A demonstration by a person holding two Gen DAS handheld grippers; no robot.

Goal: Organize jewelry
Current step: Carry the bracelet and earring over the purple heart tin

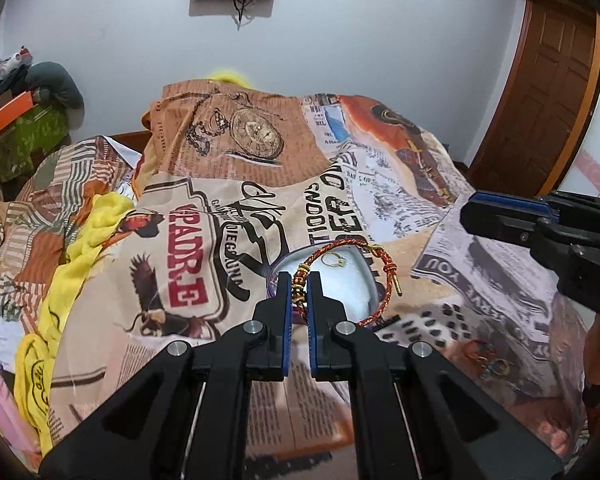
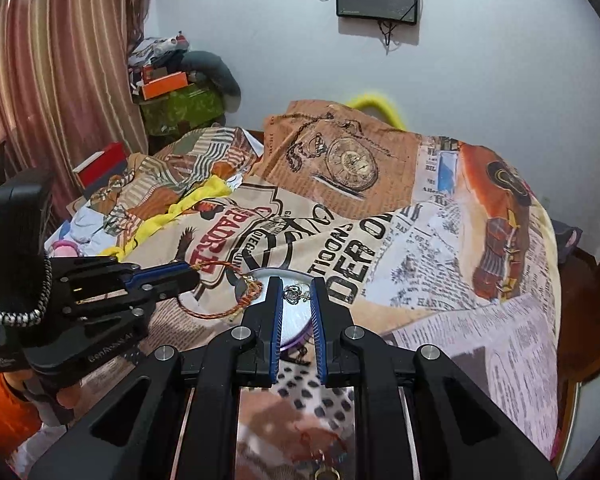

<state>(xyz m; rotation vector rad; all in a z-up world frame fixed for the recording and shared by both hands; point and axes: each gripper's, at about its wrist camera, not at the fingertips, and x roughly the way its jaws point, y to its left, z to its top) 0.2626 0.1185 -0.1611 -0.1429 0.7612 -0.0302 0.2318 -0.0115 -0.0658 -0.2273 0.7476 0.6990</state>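
A red-and-gold cord bracelet (image 1: pixel 374 276) is pinched at its gold beads between the tips of my left gripper (image 1: pixel 299 286), hanging over a purple-rimmed white dish (image 1: pixel 340 284) on the printed bedspread. A gold ring (image 1: pixel 334 259) lies in the dish. In the right wrist view my right gripper (image 2: pixel 294 294) is shut on a small silver ring (image 2: pixel 294 293), held above the same dish (image 2: pixel 296 320). The left gripper (image 2: pixel 180 276) shows there at left with the bracelet (image 2: pixel 224 308) dangling. The right gripper (image 1: pixel 500 220) shows at right in the left wrist view.
More jewelry (image 1: pixel 494 366) lies on the bedspread (image 1: pixel 460 320) to the near right; it also shows in the right wrist view (image 2: pixel 326 464). A yellow cloth (image 1: pixel 72 256) lies crumpled at left. Boxes and clothes (image 2: pixel 176 96) pile at the far left. A wooden door (image 1: pixel 548 92) is right.
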